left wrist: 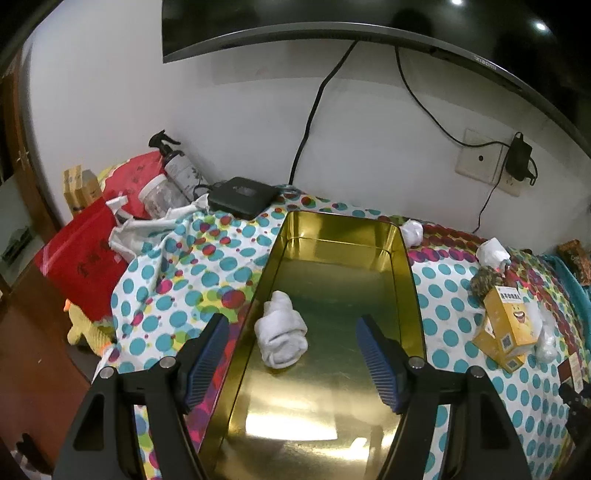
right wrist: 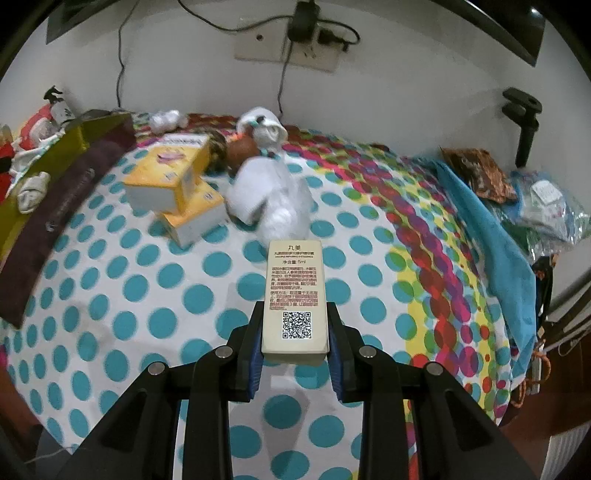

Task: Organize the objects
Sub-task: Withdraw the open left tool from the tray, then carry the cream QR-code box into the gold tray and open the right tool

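Gripping a small cream box [right wrist: 294,295] w/ a QR code and printed text, the right gripper [right wrist: 294,354] is clenched on it: blue pads press both long sides at the near end, the far end sticks out fwd past the fingertips, above the polka-dot cloth [right wrist: 184,295]. Ahead of it, well apart, two yellow boxes [right wrist: 173,181] lie stacked, one on the other, w/ a white bundle [right wrist: 266,195] just beside them on the right. Left edge of the right wrist view shows the gold tin [right wrist: 66,144] w/ a rolled white sock [right wrist: 31,192] inside. Left gripper [left wrist: 291,354] hangs over that tin [left wrist: 402,266], jaws spread wide, nothing between them; the left pad sits outside the tin's left wall, over the cloth, the right pad over the tin's floor. The sock [left wrist: 281,334] lies on the tin's floor near the left wall, just ahead of the pads, not touching either. Beyond the tin's far right corner a white wad [left wrist: 412,231] lies on the cloth, another white roll [left wrist: 493,253] further right. The yellow boxes [left wrist: 508,328] sit right of the tin, apart from it. Behind the tin: a black device [left wrist: 242,195], a clear jar [left wrist: 162,195], a spray bottle [left wrist: 177,166], a red bag [left wrist: 79,269] on the left. A monitor [left wrist: 332,22] hangs on the wall above.
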